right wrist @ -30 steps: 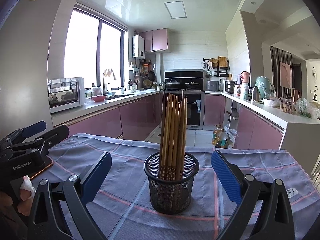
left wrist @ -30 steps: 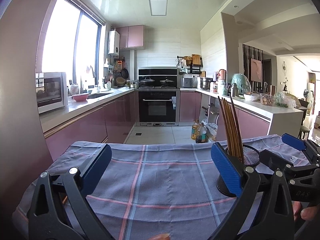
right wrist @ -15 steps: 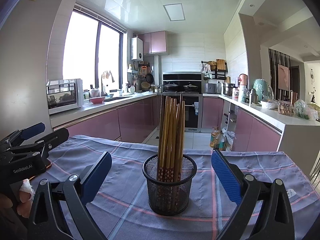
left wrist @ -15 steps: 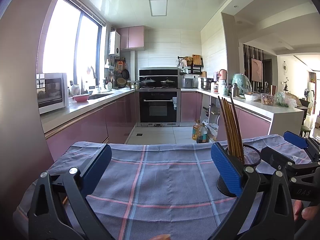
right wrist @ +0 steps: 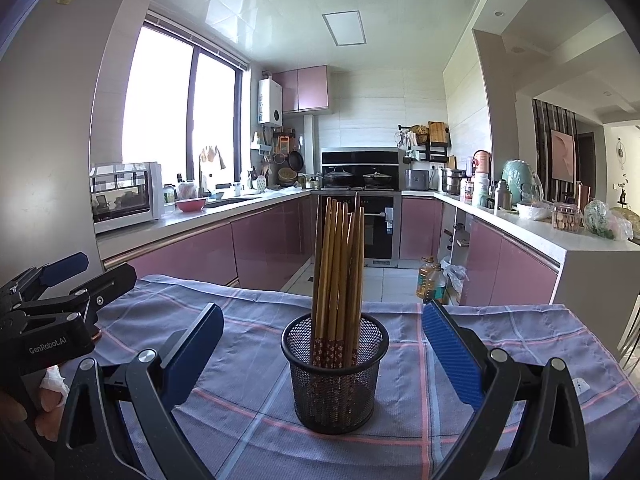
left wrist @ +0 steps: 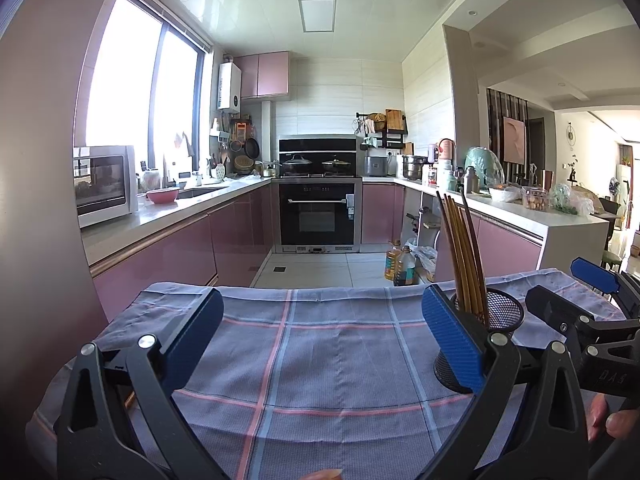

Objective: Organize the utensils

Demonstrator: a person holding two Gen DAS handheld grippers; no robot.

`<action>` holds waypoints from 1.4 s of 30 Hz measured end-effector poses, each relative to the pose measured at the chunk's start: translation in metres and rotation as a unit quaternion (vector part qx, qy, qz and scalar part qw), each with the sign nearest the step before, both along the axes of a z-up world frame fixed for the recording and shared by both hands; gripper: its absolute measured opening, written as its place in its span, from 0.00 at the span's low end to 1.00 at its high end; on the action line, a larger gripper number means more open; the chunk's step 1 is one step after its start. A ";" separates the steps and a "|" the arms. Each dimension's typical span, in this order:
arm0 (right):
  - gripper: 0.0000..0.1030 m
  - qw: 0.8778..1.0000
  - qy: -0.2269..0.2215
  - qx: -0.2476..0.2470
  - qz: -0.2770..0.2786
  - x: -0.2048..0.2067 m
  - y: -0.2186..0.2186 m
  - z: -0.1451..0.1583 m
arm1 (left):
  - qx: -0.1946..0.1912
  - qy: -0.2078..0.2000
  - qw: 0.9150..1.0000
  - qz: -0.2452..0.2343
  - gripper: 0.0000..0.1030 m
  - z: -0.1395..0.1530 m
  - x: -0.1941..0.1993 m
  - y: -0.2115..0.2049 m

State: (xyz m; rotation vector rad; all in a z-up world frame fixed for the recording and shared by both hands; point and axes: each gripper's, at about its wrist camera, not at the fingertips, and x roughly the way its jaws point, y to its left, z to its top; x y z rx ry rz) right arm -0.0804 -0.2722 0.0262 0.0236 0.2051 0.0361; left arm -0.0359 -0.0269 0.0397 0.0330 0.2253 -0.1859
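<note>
On the plaid tablecloth point(right wrist: 248, 412): one black mesh holder point(right wrist: 335, 376), standing upright, with a bundle of wooden chopsticks point(right wrist: 339, 272) standing in it, patterned ends down, tips up and leaning slightly together. Right gripper point(right wrist: 320, 344): jaws spread wide to either side of the holder, touching nothing, holding nothing. Left gripper point(left wrist: 320, 340): likewise spread and empty, over bare cloth, with the holder point(left wrist: 486, 344) just beyond its right finger. No loose utensils show on the cloth, so the sorting looks near done or done. Handling note, as judgement: if the holder is to be moved, close on the mesh wall low down, squarely and gently, since the tall sticks make it top-heavy and a high or off-centre pinch could tip it; keep the left gripper clear.
</note>
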 end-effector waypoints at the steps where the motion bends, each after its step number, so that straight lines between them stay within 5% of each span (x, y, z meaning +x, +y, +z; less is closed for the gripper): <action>1: 0.94 1.000 -0.001 0.000 0.000 0.000 0.000 0.000 | 0.000 0.000 1.000 0.000 0.95 0.000 0.000 0.000; 42: 0.94 1.000 -0.004 0.000 -0.001 -0.002 0.001 0.005 | 0.003 -0.008 1.000 0.001 0.95 -0.003 -0.001 0.005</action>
